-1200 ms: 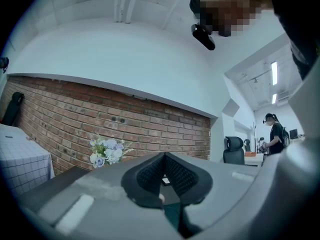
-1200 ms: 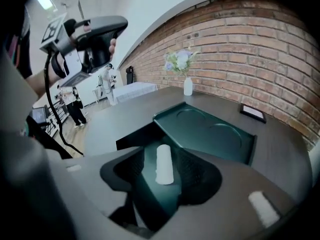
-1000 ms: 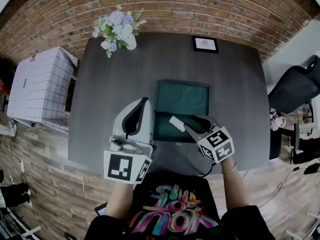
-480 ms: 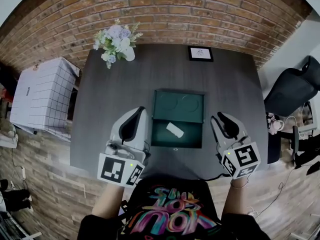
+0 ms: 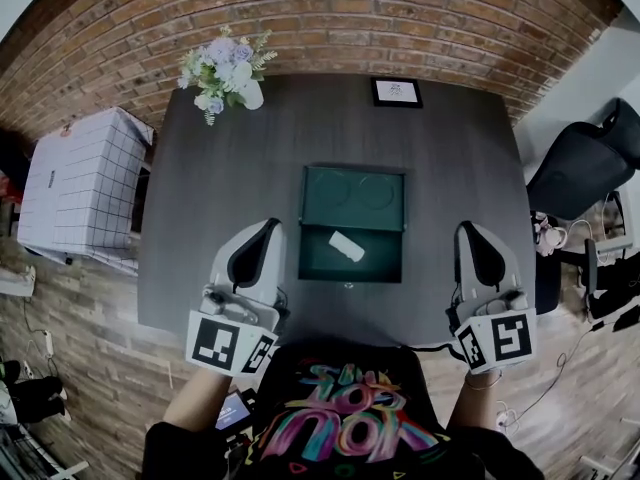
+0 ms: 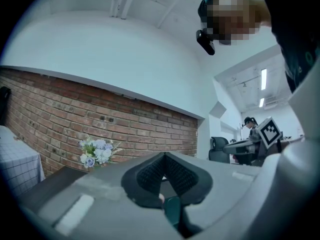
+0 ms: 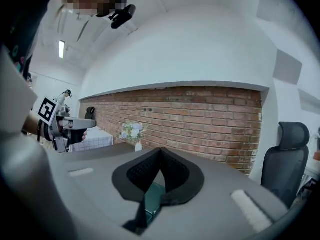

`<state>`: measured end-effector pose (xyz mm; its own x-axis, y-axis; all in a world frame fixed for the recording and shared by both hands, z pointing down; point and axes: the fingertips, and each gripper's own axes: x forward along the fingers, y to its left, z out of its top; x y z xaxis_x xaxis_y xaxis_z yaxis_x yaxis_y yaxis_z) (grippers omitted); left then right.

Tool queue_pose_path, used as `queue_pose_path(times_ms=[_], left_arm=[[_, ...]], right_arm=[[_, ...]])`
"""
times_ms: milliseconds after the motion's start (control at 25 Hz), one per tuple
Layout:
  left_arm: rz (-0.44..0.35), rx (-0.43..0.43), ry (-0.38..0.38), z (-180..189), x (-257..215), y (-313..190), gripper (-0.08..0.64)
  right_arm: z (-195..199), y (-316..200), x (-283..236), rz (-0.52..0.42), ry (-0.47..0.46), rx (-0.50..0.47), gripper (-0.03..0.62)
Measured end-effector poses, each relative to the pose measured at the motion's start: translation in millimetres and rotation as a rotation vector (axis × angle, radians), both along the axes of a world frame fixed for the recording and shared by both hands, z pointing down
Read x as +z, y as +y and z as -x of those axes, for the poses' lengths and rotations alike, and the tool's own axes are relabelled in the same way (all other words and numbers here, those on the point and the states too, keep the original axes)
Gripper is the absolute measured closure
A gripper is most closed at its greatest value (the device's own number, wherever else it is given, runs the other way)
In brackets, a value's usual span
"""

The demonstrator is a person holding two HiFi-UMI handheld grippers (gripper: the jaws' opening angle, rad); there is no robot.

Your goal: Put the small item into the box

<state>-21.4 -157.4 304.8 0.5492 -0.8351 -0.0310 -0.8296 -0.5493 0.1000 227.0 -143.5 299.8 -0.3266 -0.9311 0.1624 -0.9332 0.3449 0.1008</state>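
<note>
A small white item lies inside the lower half of an open dark green box at the table's middle; the raised lid has two round recesses. My left gripper rests left of the box, jaws shut with nothing between them. My right gripper sits right of the box, apart from it, jaws shut and empty. In the left gripper view my left gripper has its pads meeting. The right gripper view shows my right gripper likewise with pads together.
A vase of pale flowers stands at the table's far left and a small framed card at the far middle. A white gridded cabinet is left of the dark table; a black office chair is to the right.
My right gripper let go of the white item, which now lies in the box, then drew back to the right and shut. The left gripper shifted slightly left.
</note>
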Motion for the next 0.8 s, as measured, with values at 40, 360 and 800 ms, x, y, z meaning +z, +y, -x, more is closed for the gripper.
queue_pose_path(times_ms=[40,360,800], left_arm=[[0.001,0.001,0.000,1.4,1.2,1.4,0.558],[0.028,-0.025,-0.018,14.4,14.0,4.0,0.558],[0.020,-0.032,-0.027,19.2,13.3,1.4,0.558]], right_arm=[[-0.9,1.6,-1.3,-0.006,-0.005,0.007,0.588],[3.0,3.1,3.6,-0.015,0.020,0.000,0.591],[6.6,0.7,6.2,-0.023,-0.021,0.004,0.591]])
